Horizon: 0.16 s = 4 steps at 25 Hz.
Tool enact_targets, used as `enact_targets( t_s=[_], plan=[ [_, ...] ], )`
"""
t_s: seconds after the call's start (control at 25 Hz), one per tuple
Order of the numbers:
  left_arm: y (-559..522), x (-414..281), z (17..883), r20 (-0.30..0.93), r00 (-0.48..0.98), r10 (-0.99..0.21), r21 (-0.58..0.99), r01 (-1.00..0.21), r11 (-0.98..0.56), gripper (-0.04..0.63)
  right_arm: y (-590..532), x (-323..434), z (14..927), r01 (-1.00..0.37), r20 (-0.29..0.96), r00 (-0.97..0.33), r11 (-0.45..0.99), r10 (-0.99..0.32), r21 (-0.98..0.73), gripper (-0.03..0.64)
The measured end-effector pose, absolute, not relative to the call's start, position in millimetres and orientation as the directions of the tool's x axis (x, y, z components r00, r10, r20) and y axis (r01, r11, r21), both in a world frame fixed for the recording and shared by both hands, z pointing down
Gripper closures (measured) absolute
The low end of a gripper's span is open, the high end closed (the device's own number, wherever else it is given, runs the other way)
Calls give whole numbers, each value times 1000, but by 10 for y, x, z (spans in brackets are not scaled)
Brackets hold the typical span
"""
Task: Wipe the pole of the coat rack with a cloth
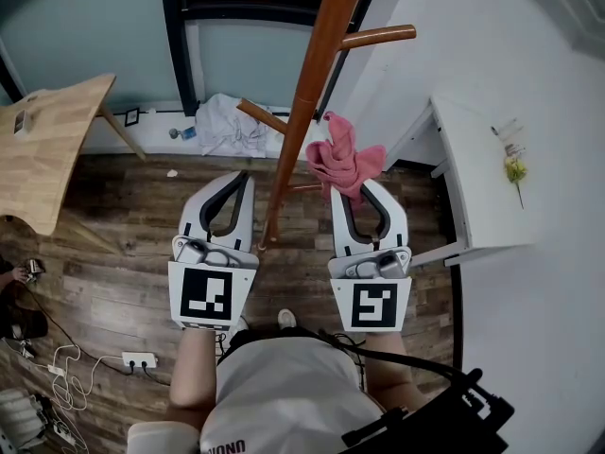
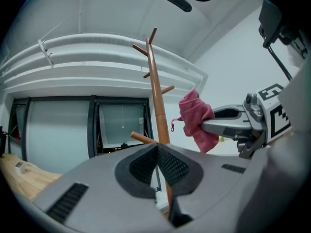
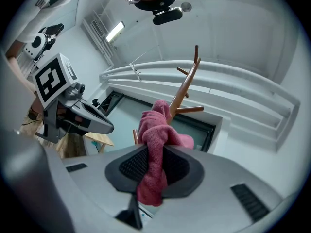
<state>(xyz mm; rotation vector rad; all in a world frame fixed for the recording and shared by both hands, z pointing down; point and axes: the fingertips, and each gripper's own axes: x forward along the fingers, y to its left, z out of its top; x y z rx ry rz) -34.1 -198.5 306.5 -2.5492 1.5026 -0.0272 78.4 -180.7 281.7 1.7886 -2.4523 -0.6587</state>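
Plainly, we had the right gripper (image 1: 365,197) pinching a pink cloth (image 3: 154,152), its jaws pressed onto the fabric so that a bunch stood up above the pads and a tail hung out below them. We held that cloth just to the right of the pole (image 1: 307,93) of the coat rack, about level with a short side peg (image 1: 261,115). The left gripper view showed a narrow gap between cloth and pole, so we could not say they touched. Our left gripper (image 1: 238,185) was on the other side of the pole, near it but apart from it, with its jaws pressed together and nothing between them. The pole ran up between the two grippers, and a longer peg (image 1: 378,36) jutted out to the right higher up. Beyond it, a heap of white fabric (image 1: 227,121) lay on the wooden floor (image 1: 123,216) by the wall, with a wooden table (image 1: 47,149) at our left and a white desk (image 1: 482,178) at our right.
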Motion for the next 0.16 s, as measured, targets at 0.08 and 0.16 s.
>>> enact_targets(
  t_s=[0.08, 0.16],
  plan=[
    [-1984, -342, 3096, -58, 493, -868, -185, -860, -476, 583, -1810, 787, 2827, -899, -211, -338, 248, -917, 362, 535],
    [-1983, -340, 3093, -60, 492, -868, -182, -861, -475, 583, -1809, 787, 2838, -892, -205, -343, 250, -917, 376, 535]
  ],
)
